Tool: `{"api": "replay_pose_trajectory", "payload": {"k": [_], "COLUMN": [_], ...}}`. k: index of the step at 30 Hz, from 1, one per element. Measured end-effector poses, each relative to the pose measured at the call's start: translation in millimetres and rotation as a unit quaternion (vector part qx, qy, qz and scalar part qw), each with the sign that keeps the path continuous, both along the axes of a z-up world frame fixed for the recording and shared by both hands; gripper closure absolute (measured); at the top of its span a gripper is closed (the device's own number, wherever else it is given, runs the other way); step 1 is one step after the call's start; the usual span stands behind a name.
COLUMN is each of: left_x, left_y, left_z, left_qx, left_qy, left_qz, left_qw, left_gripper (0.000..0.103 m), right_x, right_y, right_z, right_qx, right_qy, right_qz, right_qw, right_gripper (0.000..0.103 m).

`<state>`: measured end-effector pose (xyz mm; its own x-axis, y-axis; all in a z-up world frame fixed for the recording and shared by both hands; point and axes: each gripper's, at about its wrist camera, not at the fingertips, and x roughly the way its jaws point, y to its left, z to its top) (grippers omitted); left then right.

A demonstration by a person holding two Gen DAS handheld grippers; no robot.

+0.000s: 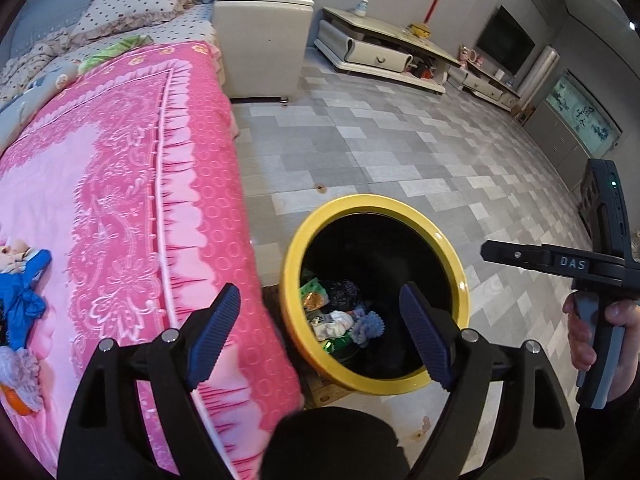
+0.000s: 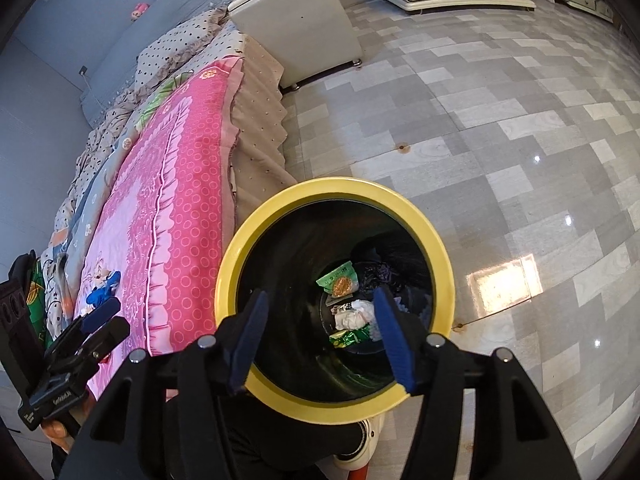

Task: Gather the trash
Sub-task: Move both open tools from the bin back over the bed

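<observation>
We hold both grippers, left gripper [image 1: 320,332] and right gripper [image 2: 320,336], over the yellow bin [image 2: 335,188] beside the bed [image 1: 120,200], jaws apart and empty, so trash [image 2: 352,312] lies inside; blue scraps [image 1: 24,296] wait on the bed.

A yellow rim is seen on the trash bin [image 2: 442,280], and the inside is black. The blanket [image 1: 120,184] is coloured bright pink, with pale pink swirls and little rings. The pillow [image 1: 136,10] is covered in dark dots on cream. The floor [image 1: 400,148] is patterned with grey and white blocks. A green snack packet [image 2: 340,278] with an orange circle is shown in the bin. Blue pads are seen on the black left gripper [image 1: 320,334].
</observation>
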<state>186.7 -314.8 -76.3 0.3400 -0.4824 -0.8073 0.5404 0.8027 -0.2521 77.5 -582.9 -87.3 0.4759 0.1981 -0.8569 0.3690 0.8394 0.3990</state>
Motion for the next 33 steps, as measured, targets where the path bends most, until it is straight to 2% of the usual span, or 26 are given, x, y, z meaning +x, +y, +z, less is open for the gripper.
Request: {"api": "replay_pose_trajectory", "payload": {"k": [8,17,23,33], "left_x": [15,31,42,67], "left_y": [70,170,246,361], "left_z": [2,8,10,-1], "left_qx": [0.003,0.020,0.035,0.048], "left_qy": [-0.004,-0.021,-0.027,-0.003], "left_qz": [0.058,0.135,0.193,0.283], "left_qw": [0.9983,0.9904,0.9801,0.9579], "left_gripper": [0.025,0.025,0.024,0.024], "right_x": [10,43,69,114], "right_y": [34,113,173,274], "right_z": [10,28,37,33], "right_qx": [-0.008,-0.009,-0.018,-0.025], "right_qy": [-0.005,-0.017,-0.014,-0.002], "right_qz": [0.035,0.115,0.169,0.249], "right_qw": [0.999,0.993,0.985,0.968], "right_gripper": [0.044,0.043,0.043,0.043]}}
